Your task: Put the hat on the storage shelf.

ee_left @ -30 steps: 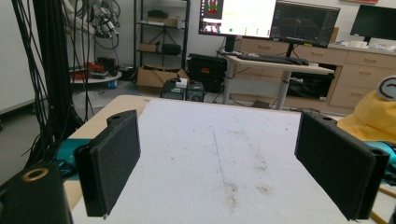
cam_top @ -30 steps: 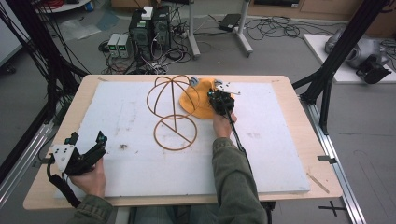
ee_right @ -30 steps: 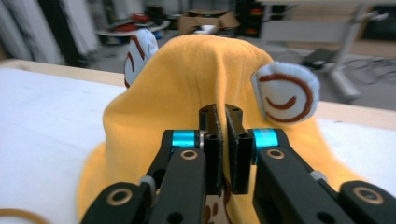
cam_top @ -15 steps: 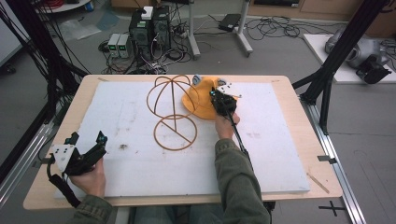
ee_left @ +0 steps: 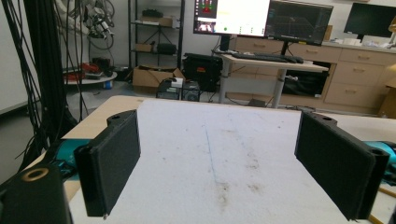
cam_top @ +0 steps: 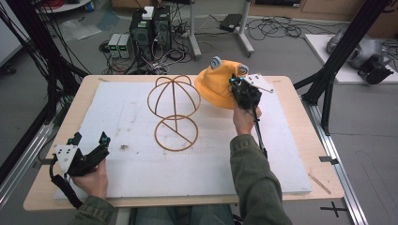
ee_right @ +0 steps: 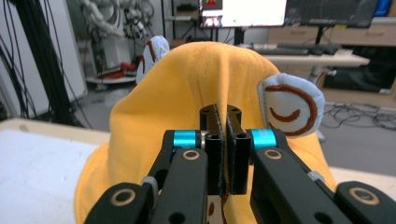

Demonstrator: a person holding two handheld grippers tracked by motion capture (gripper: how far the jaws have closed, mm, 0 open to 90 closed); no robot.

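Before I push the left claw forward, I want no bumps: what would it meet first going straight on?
Probably nothing soon. The open left claw points along bare white foam mat toward the table's far edge. The wire frame stands off to its right in the high view, though depth is hard to judge.

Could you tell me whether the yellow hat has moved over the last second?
Yes. The yellow hat, pinched in the right claw, has risen and now overlaps the table's far edge, beside the wire stand.

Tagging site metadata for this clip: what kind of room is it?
Most likely a robotics lab or data-collection workshop: black frame posts around the table, computer boxes and loose cables on the floor, and monitors on desks behind.
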